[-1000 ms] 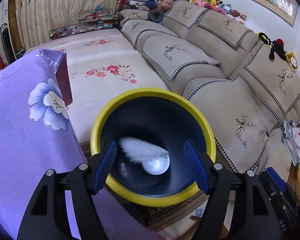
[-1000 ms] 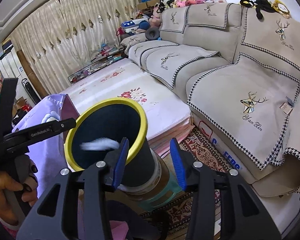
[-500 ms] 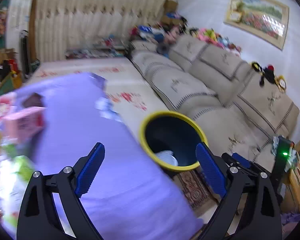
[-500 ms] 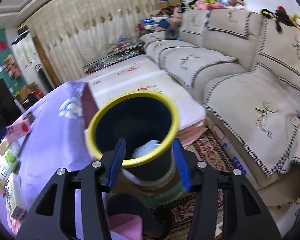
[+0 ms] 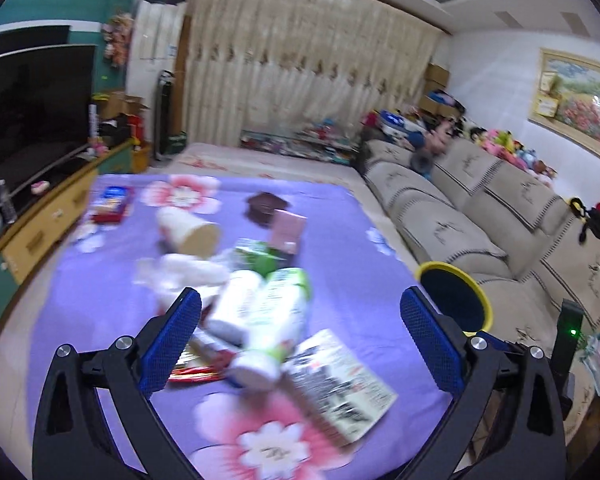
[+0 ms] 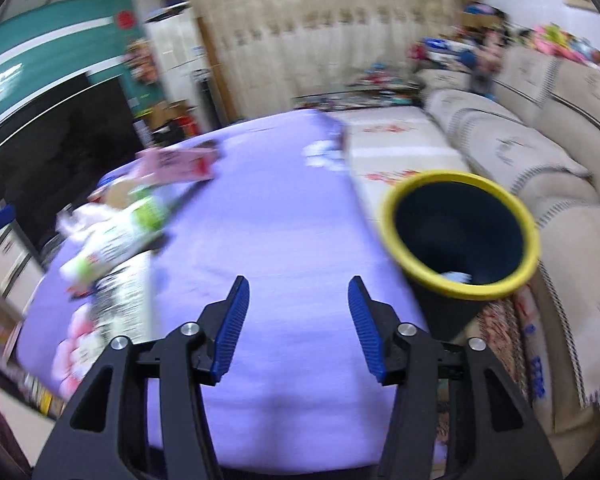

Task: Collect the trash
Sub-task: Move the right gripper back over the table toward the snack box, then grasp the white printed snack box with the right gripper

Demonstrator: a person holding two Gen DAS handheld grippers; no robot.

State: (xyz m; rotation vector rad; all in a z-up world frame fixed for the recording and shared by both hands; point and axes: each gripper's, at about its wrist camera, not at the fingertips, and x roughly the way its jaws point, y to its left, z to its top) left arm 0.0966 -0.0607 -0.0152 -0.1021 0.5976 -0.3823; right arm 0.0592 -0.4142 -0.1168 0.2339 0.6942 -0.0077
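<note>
A pile of trash lies on the purple flowered tablecloth: white and green bottles, a printed packet, a paper cup, a pink box. My left gripper is open and empty above the bottles. The dark bin with a yellow rim stands at the table's right edge, with white trash inside. My right gripper is open and empty over bare cloth, left of the bin. The bottles lie to its left.
A beige sofa runs along the right, behind the bin. A TV and low cabinet stand on the left. Curtains hang at the back. A patterned rug lies beside the bin.
Both grippers swung left, away from the bin and toward the table. The left one went from over the bin mouth to above the trash pile and opened wider. The right jaws opened too.
</note>
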